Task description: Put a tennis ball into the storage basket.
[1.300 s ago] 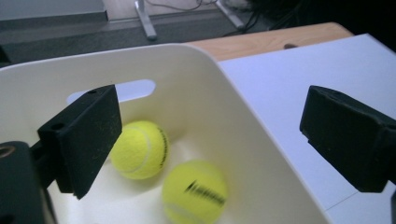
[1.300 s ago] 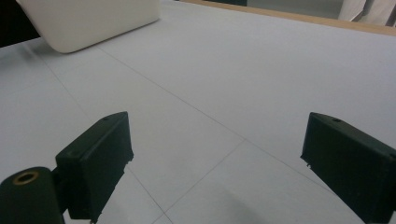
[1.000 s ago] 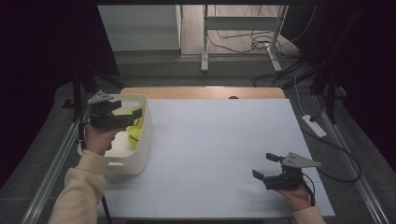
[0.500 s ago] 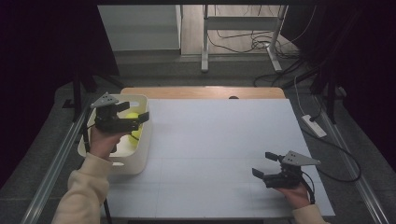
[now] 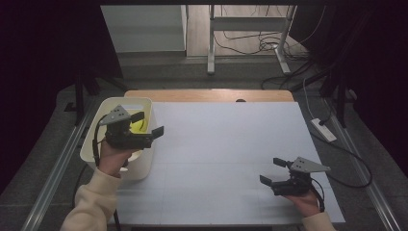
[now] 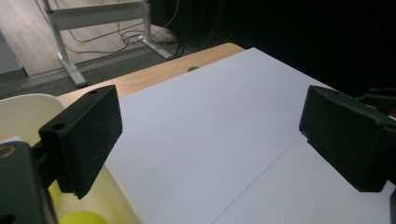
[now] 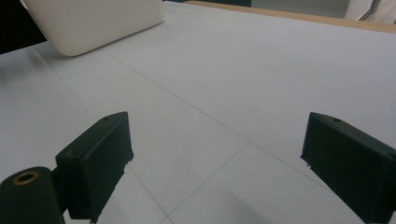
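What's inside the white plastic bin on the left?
The white plastic bin holds a yellow-green rounded object; the left gripper and hand above it cover the remaining contents.

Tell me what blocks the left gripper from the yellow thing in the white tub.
Nothing visible does. The left gripper is open and empty above the right rim of the white plastic tub. The yellow-green object lies inside, partly hidden behind the gripper in the high view. The tub has no lid.

Dim room: wooden floor [image 5: 240, 29], metal desk frame [image 5: 250, 21], tangled cables [image 5: 269, 45].
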The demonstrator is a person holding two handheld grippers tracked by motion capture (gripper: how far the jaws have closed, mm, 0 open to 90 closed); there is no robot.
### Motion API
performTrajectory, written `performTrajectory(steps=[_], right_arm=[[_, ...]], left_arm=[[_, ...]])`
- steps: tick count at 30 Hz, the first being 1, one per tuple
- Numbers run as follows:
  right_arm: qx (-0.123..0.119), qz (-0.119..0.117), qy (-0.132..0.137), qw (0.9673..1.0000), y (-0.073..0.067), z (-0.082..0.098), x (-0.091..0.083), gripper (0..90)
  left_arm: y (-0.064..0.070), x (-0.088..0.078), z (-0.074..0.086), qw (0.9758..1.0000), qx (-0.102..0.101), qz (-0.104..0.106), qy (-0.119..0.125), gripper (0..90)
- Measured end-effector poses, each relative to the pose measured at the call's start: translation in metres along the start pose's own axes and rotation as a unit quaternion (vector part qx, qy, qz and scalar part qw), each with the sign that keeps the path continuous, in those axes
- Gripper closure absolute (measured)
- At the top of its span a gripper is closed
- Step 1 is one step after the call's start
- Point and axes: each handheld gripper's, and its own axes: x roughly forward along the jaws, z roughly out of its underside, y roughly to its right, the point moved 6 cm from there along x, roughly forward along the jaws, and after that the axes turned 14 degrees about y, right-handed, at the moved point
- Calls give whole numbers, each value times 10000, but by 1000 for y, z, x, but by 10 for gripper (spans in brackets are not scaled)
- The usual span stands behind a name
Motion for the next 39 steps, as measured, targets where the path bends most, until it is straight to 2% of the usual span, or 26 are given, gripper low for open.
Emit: performTrajectory(steps=[4,11,13,22,28,35,39], right_arm=[[-18,-2,-31,10000,0,0,1,81],[-73,22,-58,10000,0,0,2,81],[-73,33,-64,9999,-1,0,1,81],[-80,85,-61,9999,-3,0,-2,81],[-70,98,-47,9999,-4,1,-4,81],[-99,95,-45,9999,-5,0,-6,81],[-84,108,-30,9999,-5,0,-6,81]], left_arm=[[9,-3,2,9999,73,11,106,93],[30,-7,10,9994,92,289,147,94],[37,-8,12,9990,99,350,255,105],[65,-7,26,9969,151,759,131,104],[79,-12,38,9955,146,926,120,97],[86,-20,53,9957,98,917,100,98],[89,-26,67,9958,244,884,63,101]])
